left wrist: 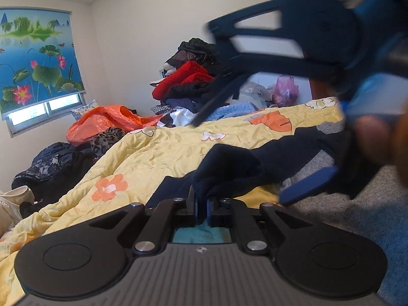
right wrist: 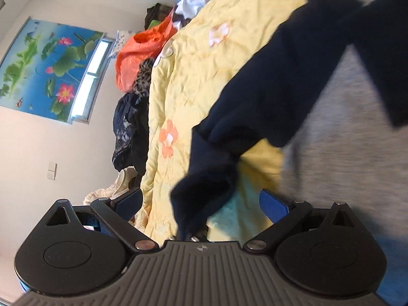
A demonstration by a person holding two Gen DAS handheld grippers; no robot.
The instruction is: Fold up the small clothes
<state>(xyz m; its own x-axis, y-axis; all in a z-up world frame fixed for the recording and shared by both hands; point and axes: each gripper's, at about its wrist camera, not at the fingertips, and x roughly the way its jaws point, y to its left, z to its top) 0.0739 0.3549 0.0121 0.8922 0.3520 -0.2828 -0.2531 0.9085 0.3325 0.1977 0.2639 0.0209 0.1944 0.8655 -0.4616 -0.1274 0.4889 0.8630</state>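
Note:
A small garment with a grey body (left wrist: 331, 204) and a dark navy sleeve (left wrist: 255, 163) lies on a yellow flowered quilt (left wrist: 158, 153). My left gripper (left wrist: 202, 205) is shut on the cuff end of the navy sleeve, low over the quilt. In the left wrist view my right gripper (left wrist: 239, 162) comes in blurred from the upper right, held by a hand (left wrist: 372, 135), with its jaws wide open on either side of the sleeve. In the right wrist view the open right gripper (right wrist: 201, 200) has the sleeve (right wrist: 255, 102) hanging between its blue pads (right wrist: 274, 204), apart from both. The grey body (right wrist: 339, 153) lies to the right.
A heap of red, black and blue clothes (left wrist: 188, 84) is piled at the far side of the bed. An orange plastic bag (left wrist: 107, 122) and dark jackets (left wrist: 51, 165) lie along the left edge, and a pink bag (left wrist: 284, 90) sits at the back. A lotus-print blind (left wrist: 38, 58) covers the window.

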